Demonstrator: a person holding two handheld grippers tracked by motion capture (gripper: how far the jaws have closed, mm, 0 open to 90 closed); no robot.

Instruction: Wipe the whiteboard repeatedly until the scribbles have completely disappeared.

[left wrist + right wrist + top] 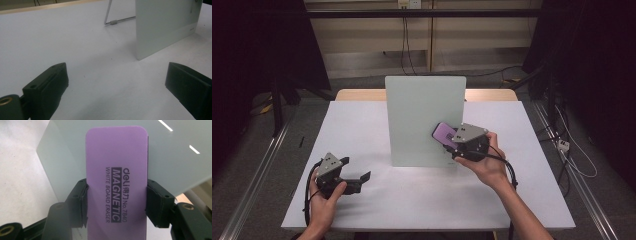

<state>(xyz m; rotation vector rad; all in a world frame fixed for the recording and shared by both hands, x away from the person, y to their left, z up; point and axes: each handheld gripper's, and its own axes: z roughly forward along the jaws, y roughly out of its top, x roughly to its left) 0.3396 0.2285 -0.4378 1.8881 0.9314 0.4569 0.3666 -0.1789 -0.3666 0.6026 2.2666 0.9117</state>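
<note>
White bench top (pixel 362 130) under dim room light, dark curtains to either side, and in the middle of it all a pale whiteboard (pixel 419 110) standing upright on a wire prop. The action sits at the purple eraser (pixel 445 134), a magnetic whiteboard eraser by its printed label, held up against the lower right part of the board's face. In the right gripper view the eraser (pixel 116 182) runs lengthwise between the two black jaws, and they pinch it by its long edges, clamped tight. So the right gripper (pixel 462 142) has a firm hold, with the person's right hand behind it near the board's right edge.

By the look of it this is the wiping step: eraser on or just off the glassy surface, though whether its felt side is truly pressed to the board cannot be made out. No marks are visible on the board from here.

Over on the other side, the left gripper (pixel 357 177) rests low on the bench, well apart from the board, jaws spread wide with nothing between them; the left gripper view shows bare bench between its jaws (pixel 117 82) and the board's lower corner (pixel 165 27) farther off.

Next move, on this reading: keep the clamp steady and sweep the eraser flat across the face, with light pressure only, since the propped board could tip or slide backward. The idle left gripper may need to brace the board's edge.
</note>
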